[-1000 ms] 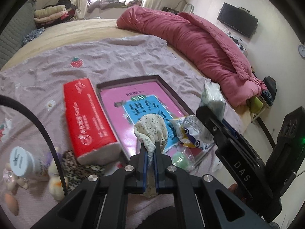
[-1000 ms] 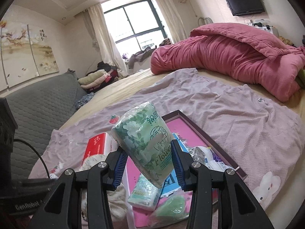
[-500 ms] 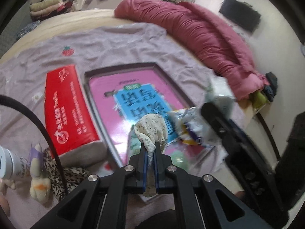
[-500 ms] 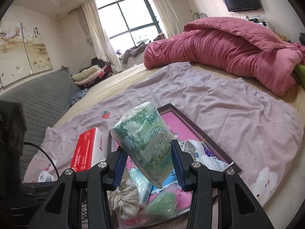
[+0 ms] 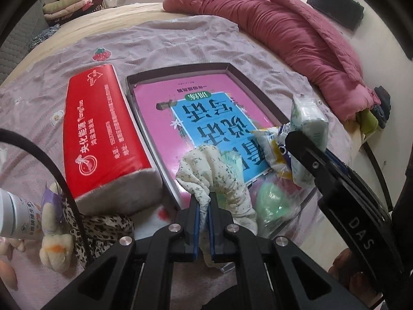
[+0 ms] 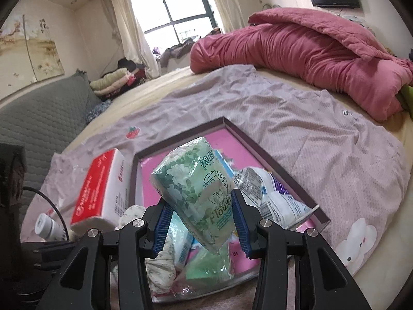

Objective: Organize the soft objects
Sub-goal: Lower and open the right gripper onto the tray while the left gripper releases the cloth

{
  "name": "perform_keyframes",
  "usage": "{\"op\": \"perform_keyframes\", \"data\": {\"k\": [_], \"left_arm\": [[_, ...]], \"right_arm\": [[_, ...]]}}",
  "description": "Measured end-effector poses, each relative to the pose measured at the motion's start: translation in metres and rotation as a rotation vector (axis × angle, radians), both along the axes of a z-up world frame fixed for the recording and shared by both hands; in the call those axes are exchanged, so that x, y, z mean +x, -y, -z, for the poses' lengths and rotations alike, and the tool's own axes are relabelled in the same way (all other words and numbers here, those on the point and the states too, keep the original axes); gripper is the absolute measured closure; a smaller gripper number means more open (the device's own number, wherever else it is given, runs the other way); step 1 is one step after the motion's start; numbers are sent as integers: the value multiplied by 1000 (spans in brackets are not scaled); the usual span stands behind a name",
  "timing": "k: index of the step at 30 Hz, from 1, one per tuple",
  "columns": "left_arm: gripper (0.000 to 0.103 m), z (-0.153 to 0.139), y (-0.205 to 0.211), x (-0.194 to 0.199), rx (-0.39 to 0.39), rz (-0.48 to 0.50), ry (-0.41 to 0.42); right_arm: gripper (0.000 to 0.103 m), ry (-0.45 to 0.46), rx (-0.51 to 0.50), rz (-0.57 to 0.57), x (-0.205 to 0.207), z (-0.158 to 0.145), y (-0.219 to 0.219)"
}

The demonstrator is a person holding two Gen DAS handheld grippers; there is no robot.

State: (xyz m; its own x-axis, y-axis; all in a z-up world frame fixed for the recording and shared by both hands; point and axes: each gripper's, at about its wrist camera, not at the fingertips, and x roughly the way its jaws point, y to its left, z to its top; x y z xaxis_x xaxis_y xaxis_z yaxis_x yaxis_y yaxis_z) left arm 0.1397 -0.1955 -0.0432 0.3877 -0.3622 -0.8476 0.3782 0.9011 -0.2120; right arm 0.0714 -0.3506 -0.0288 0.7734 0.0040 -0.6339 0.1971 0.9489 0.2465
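My left gripper (image 5: 203, 201) is shut on a cream floral cloth (image 5: 215, 173) and holds it over the near corner of a shallow dark-rimmed box (image 5: 180, 68) lined with a pink book. My right gripper (image 6: 200, 206) is shut on a green floral tissue pack (image 6: 197, 188), held above the same box (image 6: 260, 146); that pack also shows in the left wrist view (image 5: 308, 115). A white snack bag (image 6: 268, 191) and a green sponge in plastic (image 5: 269, 201) lie in the box. The cloth also shows in the right wrist view (image 6: 160, 263).
A red tissue pack (image 5: 103, 134) lies left of the box. A leopard-print cloth (image 5: 103, 227), a small plush toy (image 5: 53, 235) and a white bottle (image 5: 15, 214) lie at the near left. A pink quilt (image 5: 284, 33) is heaped at the far right.
Both grippers have come lower and closer to the box, each still holding its item. The cloth now hangs lower over the box's near corner.
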Motion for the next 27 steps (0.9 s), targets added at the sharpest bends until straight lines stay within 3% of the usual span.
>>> {"op": "perform_keyframes", "data": {"k": [27], "left_arm": [[97,10,6,-1,9,22,-30]], "right_arm": [[55,-90,-68,-12,23,33,-2]]}}
